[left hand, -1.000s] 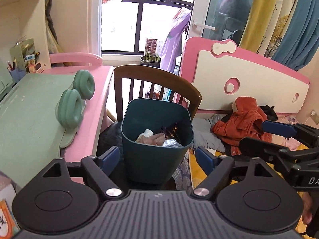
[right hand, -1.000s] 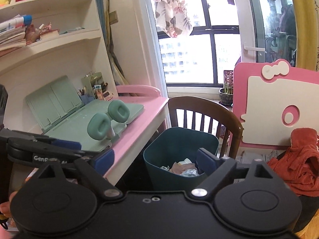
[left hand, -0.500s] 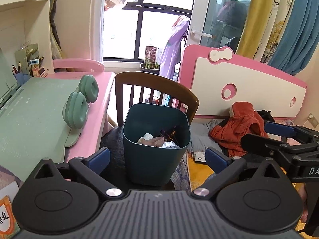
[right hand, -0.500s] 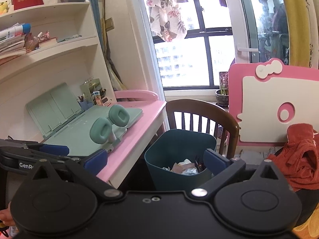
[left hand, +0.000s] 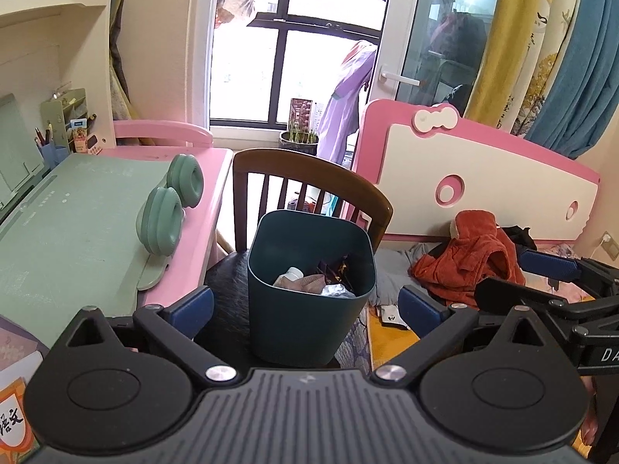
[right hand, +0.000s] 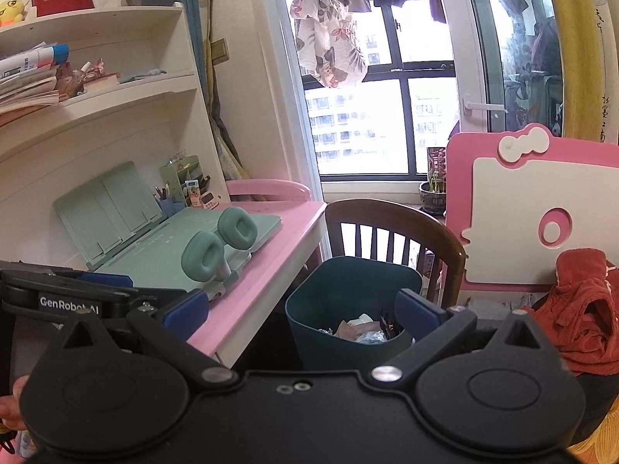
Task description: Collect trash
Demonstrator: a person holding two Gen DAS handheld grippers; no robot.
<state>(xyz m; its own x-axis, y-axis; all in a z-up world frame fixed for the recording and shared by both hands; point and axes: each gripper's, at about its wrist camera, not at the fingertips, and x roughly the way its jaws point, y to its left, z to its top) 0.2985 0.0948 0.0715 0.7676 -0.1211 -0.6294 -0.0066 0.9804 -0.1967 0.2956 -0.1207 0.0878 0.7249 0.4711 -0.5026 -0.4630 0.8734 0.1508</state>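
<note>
Teal plastic marks the centre of this tidy-up: a waste bin (left hand: 309, 290) stands on the dark seat of a wooden chair (left hand: 309, 178), already holding a white-capped bottle (left hand: 292, 273), crumpled brownish paper and a scrap of foil. Nearest the lens, the left tongs (left hand: 305, 305) hang just short of the bin, angled down toward it, jaws spread wide with nothing between the blue pads. The right tongs (right hand: 301, 309) sit alongside, on the bed side of the bin, likewise wide and empty, pointed down at the bin's rim; a person's fingertips show at the lower edge of the right-wrist view. Judging by the full bin and the bare tongs, at least one load appears to be in, and a fresh piece has yet to be picked up. What remains is hard to say: to the window-facing left of the bin, the pink worktop (left hand: 216, 208) shows a green desk mat (left hand: 69, 232) with two round green pads and no obvious litter, while a small scrap on the floor at the bin's bed side is too unclear to name. Beyond the bin, an orange-red garment (left hand: 468, 255) lies heaped on the bed below a pink-and-white headboard (left hand: 483, 178), with the window farthest off.
</note>
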